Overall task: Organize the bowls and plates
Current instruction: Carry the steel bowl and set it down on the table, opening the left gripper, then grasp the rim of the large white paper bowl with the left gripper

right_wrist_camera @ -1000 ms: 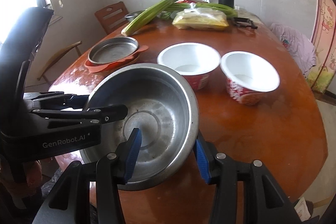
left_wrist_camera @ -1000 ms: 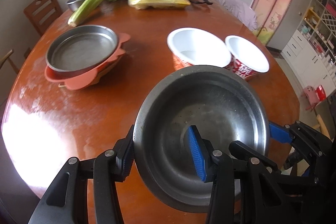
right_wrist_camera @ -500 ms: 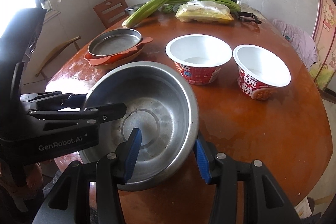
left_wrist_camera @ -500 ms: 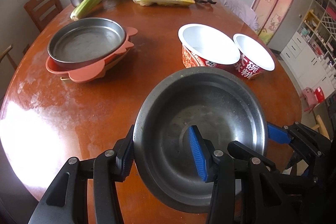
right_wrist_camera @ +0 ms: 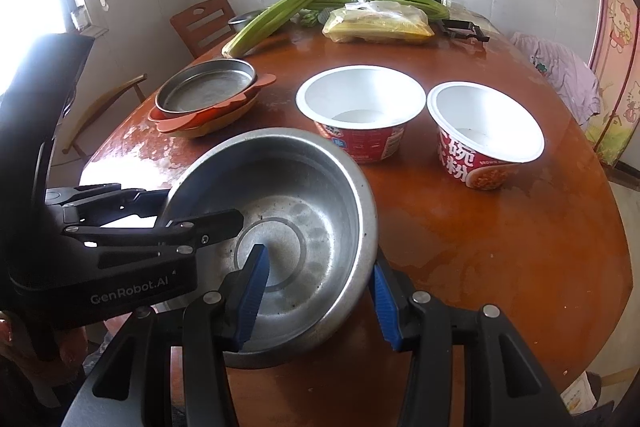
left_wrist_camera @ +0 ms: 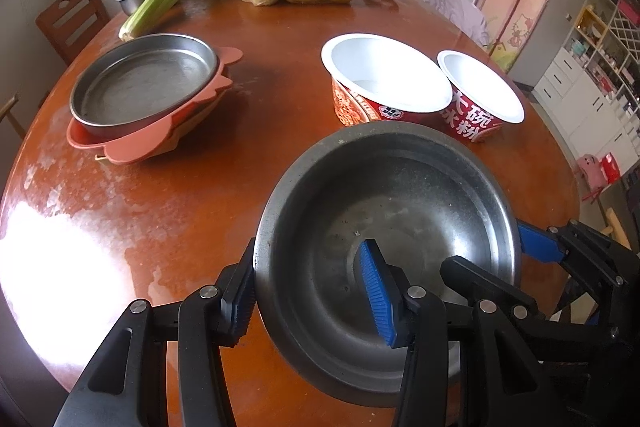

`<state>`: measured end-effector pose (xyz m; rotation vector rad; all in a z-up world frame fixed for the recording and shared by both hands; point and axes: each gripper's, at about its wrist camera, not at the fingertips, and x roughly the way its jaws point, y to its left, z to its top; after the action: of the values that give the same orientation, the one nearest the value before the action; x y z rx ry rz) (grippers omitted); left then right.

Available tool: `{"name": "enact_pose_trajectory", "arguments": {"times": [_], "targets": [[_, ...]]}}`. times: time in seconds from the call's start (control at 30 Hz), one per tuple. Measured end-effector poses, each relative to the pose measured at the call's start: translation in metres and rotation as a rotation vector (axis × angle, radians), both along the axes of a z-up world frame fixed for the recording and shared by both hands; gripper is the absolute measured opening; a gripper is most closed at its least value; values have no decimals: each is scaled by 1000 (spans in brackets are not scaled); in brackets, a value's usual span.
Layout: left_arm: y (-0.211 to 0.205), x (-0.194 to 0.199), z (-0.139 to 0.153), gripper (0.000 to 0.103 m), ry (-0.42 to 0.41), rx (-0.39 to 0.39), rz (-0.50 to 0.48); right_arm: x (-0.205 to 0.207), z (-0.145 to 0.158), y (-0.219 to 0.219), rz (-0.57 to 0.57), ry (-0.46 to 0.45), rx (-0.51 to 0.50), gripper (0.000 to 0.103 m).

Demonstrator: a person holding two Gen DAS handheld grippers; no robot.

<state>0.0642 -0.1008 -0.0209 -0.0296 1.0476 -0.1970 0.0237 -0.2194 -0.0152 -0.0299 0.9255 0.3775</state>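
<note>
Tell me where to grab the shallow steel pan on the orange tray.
Best pinch the steel pan at its near rim from above, one finger inside, one outside: its low upright wall stands proud of the orange tray, and it is empty.

Both wrist views look steeply down, close over one shared steel bowl (left_wrist_camera: pixel 384 227).

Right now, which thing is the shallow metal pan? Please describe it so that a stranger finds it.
On the round brown table, look left of the two red paper bowls. The shallow metal pan sits on a stack of orange plates, alone flat-bottomed and low-walled.
</note>
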Motion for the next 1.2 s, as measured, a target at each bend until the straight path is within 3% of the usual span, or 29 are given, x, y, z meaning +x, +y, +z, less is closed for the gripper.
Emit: {"name": "enact_pose_trajectory", "arguments": {"times": [0.63,0.77,1.2], "targets": [[-2,7,-2,50,16,-11,-10,11,-7,-12,-21,51,38,50],[1,7,1,50,4,-16,-4,13,-5,-17,-36,49,52,56],[14,32,43,50,-96,-42,-8,34,14,-36,-122,38,189,58]]}}
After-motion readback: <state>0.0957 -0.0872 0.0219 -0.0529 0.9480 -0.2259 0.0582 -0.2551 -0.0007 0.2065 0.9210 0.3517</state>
